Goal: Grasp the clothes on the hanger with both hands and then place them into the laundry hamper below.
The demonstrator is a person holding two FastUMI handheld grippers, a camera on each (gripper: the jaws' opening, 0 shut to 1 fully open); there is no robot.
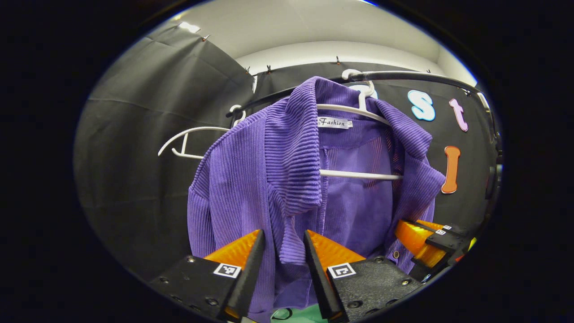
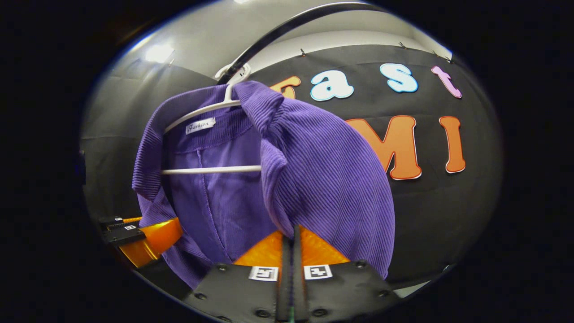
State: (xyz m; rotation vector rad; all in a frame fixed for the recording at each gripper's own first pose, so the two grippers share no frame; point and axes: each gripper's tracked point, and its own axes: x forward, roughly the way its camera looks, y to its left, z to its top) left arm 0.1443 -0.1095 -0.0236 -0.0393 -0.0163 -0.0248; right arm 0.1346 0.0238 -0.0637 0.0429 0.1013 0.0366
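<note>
Fingers of left gripper (image 1: 283, 251) apart, straddling purple shirt (image 1: 269, 179) front edge, not yet clenched; right gripper (image 2: 290, 251) clamped on other edge. Shirt on white hanger (image 1: 358, 174), hanging vertical, straight ahead.

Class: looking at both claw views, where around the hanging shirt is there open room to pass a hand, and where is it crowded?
Open: left of the shirt, under the spare hanger. Crowded: the shirt's front, where the left claw and right claw sit.
</note>
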